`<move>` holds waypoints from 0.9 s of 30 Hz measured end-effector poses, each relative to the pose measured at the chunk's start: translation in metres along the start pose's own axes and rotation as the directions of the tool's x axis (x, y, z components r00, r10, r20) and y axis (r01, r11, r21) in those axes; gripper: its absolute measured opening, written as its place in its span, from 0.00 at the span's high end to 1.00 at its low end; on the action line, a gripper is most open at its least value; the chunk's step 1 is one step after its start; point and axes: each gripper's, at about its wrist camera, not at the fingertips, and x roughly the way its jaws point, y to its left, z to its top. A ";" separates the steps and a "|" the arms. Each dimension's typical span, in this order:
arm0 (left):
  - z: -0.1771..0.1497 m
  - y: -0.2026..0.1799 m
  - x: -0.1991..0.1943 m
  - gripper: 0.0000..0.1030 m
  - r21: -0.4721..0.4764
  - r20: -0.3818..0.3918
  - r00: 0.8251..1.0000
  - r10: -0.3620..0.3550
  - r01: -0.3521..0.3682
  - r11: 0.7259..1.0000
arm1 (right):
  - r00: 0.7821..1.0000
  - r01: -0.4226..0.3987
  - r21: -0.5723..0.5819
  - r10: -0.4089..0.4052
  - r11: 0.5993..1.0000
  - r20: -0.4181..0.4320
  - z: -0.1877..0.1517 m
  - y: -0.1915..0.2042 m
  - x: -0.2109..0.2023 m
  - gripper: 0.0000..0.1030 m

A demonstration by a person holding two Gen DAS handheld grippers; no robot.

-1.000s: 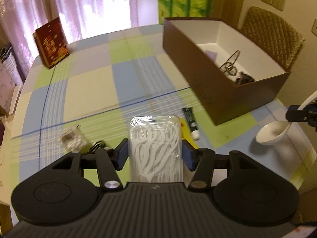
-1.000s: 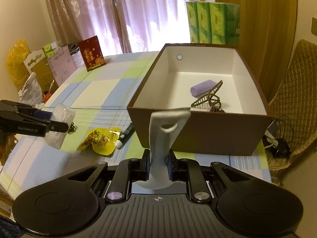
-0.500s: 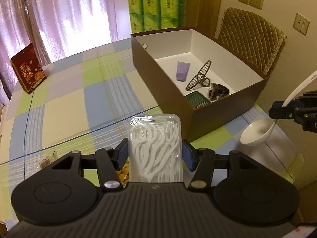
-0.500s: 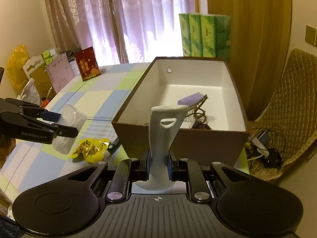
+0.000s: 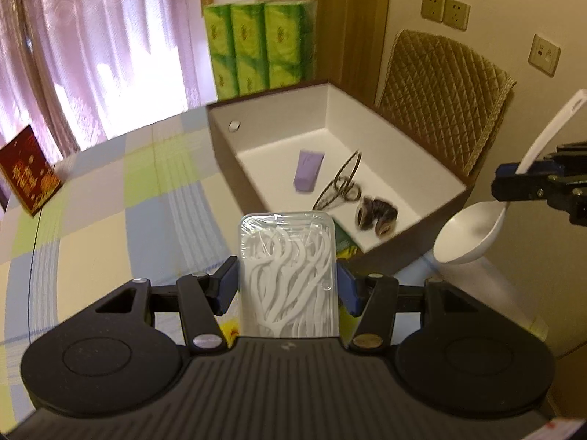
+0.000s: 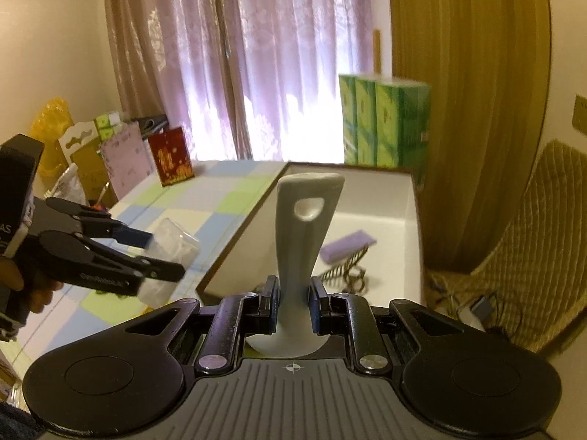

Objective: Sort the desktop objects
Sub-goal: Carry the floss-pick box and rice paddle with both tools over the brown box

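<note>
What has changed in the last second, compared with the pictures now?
Both hand-held grippers rose and moved toward the brown box. The left hand-held gripper lifted the floss pick case off the table, and the right hand-held gripper carried the white spoon higher. Both grips and the box contents are unchanged.

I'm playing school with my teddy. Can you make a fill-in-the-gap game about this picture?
1. The left tool is shut on a clear box of floss picks, and the right tool is shut on a white ____.
2. The big box is brown outside and ____ inside.
3. The little tube lying inside the big box is ____.
4. The stacked packs behind the big box are ____.

Missing words: spoon; white; purple; green
</note>
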 end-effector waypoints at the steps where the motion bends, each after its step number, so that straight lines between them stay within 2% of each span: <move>1: 0.005 -0.003 0.002 0.50 0.004 0.006 1.000 -0.003 0.003 1.000 | 1.000 0.001 -0.007 -0.001 1.000 0.007 0.005 -0.003 0.001 0.87; 12: 0.067 -0.023 0.038 0.50 0.009 0.036 0.999 -0.039 0.038 0.999 | 0.999 0.013 -0.069 -0.011 0.998 0.034 0.047 -0.040 0.043 0.87; 18: 0.093 -0.021 0.071 0.50 -0.002 -0.001 1.000 -0.027 0.027 1.000 | 0.999 0.014 -0.090 -0.011 0.996 0.032 0.063 -0.058 0.075 0.87; 27: 0.111 -0.012 0.120 0.50 -0.044 -0.071 0.997 -0.002 -0.002 0.999 | 1.000 0.026 -0.111 -0.025 0.993 0.011 0.085 -0.084 0.125 0.87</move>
